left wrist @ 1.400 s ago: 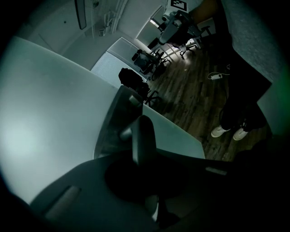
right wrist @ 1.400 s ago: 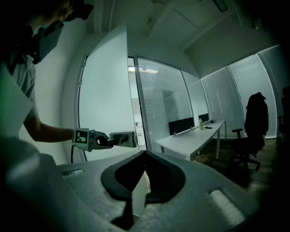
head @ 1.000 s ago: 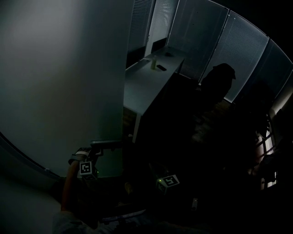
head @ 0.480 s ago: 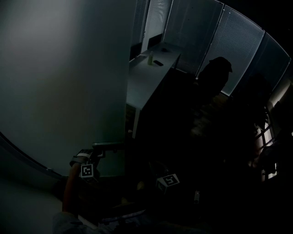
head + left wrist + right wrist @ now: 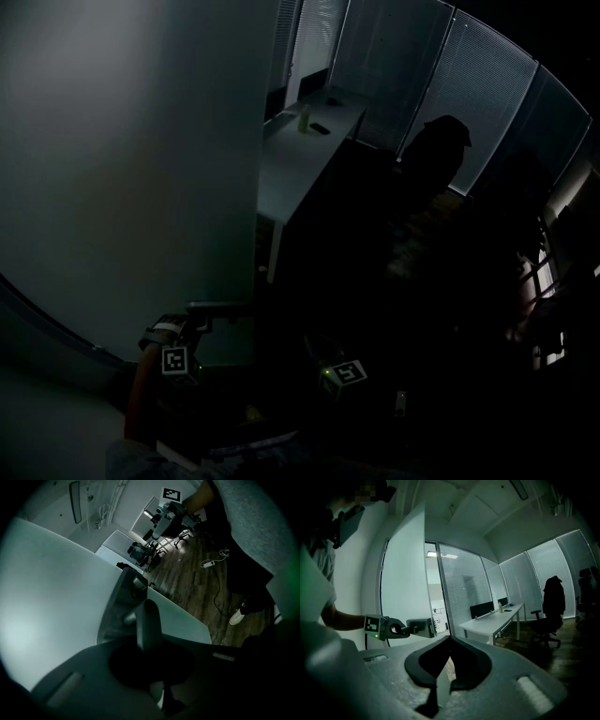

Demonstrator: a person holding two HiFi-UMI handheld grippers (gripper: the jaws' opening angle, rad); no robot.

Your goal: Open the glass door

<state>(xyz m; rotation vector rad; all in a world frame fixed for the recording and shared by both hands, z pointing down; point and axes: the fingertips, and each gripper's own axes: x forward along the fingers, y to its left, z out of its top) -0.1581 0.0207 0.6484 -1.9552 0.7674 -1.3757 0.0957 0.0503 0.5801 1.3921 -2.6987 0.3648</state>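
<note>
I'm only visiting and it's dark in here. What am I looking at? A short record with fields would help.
Place: dim office with a white desk, window blinds and a chair
Door: frosted glass door, appears partly open
Left gripper: fingers shut on the door handle
Right gripper: fingers together, holding nothing, away from the door
</note>
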